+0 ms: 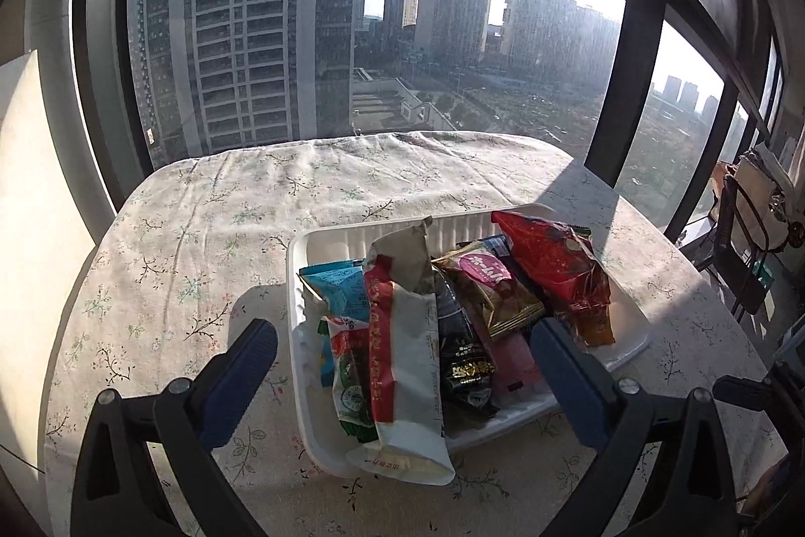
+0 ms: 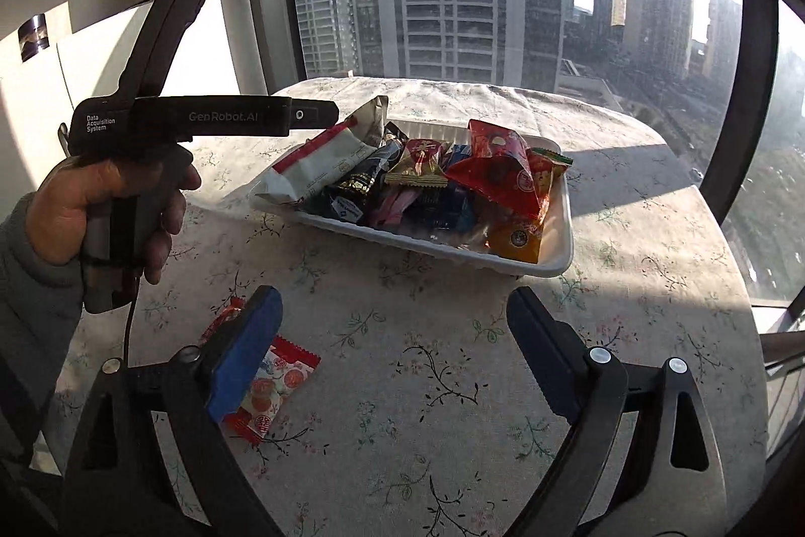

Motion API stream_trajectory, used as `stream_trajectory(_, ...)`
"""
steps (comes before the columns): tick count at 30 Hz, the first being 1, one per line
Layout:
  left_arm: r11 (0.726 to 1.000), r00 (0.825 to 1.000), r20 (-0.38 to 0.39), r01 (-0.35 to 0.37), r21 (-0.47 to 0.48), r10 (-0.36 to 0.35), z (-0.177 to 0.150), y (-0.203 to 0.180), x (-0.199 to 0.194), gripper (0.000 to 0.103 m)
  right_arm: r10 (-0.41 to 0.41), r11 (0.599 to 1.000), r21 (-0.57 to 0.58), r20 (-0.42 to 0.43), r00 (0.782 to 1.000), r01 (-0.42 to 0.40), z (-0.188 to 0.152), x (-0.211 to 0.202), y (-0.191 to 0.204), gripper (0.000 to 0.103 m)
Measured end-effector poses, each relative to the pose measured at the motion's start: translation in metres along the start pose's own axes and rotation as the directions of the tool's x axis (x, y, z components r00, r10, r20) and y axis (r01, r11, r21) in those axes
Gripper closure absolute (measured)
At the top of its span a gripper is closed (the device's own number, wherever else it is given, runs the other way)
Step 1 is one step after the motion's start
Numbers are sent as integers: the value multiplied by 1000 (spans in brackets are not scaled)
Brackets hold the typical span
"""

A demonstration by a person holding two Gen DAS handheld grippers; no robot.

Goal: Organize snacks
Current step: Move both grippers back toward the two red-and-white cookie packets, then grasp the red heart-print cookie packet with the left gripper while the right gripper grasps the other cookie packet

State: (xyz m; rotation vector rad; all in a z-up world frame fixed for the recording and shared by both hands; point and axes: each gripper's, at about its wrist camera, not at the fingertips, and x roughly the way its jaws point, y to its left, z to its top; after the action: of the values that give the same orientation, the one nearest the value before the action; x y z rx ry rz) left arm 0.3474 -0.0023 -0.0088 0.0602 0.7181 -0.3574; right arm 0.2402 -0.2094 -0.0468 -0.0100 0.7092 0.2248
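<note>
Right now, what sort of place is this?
Probably a high-rise apartment: a table with a floral tablecloth stands against a big window overlooking tower blocks, and a white tray of snack packets sits on it.

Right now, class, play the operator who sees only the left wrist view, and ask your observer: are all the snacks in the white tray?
Observer: No. One red-and-white packet lies loose on the tablecloth, outside the tray.
Operator: Is the right claw holding it?
Observer: No. The right claw is open, with nothing between its fingers.
Operator: Where does the packet lie from that claw?
Observer: Right beside it, partly hidden behind the finger on the picture's left side.
</note>
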Motion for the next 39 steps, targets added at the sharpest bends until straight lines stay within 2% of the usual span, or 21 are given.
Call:
stream_trajectory(3, 1000, 998, -59, -12, 9, 13, -23, -7, -17, 0, 19, 999, 34, 11, 1000, -19, -8, -13, -3, 12)
stream_trajectory(7, 1000, 991, -132, 19, 20, -16, -68, -21, -37, 0, 55, 996, 72, 15, 998, -56, -24, -25, -2, 12)
stream_trajectory(10, 1000, 984, -180, 9, 27, -4, -96, -31, -41, 0, 74, 993, 93, 11, 997, -74, -37, -30, -2, 12)
stream_trajectory(14, 1000, 982, -188, 12, 0, -12, -116, -34, -44, 1, 85, 990, 110, 2, 996, -85, -52, -35, -3, 12)
stream_trajectory(16, 1000, 982, -191, 1, 0, -1, -121, -34, -43, 6, 83, 990, 119, 0, 997, -82, -57, -37, -6, 12)
stream_trajectory(18, 1000, 977, -211, -7, 8, 9, -124, -33, -40, 18, 80, 989, 129, -3, 997, -79, -63, -40, -9, 12)
stream_trajectory(20, 1000, 975, -223, -5, 16, 9, -126, -32, -37, 23, 78, 988, 136, -4, 997, -77, -67, -40, -12, 12)
stream_trajectory(22, 1000, 973, -231, -7, 20, 12, -129, -31, -35, 25, 74, 987, 143, -7, 997, -73, -71, -40, -14, 12)
stream_trajectory(27, 999, 973, -230, -2, 39, 11, -132, -30, -34, 35, 76, 986, 147, -15, 997, -73, -72, -38, -16, 12)
stream_trajectory(32, 997, 971, -241, 7, 81, 13, -128, -35, -27, 35, 76, 988, 140, -20, 997, -72, -71, -37, -13, 12)
stream_trajectory(34, 996, 972, -236, 20, 89, 1, -127, -36, -27, 47, 73, 989, 134, -22, 997, -69, -71, -36, -11, 12)
stream_trajectory(35, 995, 973, -232, 26, 95, -3, -126, -37, -28, 64, 71, 989, 132, -23, 997, -68, -71, -36, -10, 12)
stream_trajectory(39, 994, 973, -229, 26, 110, 0, -127, -38, -30, 66, 69, 990, 128, -31, 997, -65, -70, -34, -8, 12)
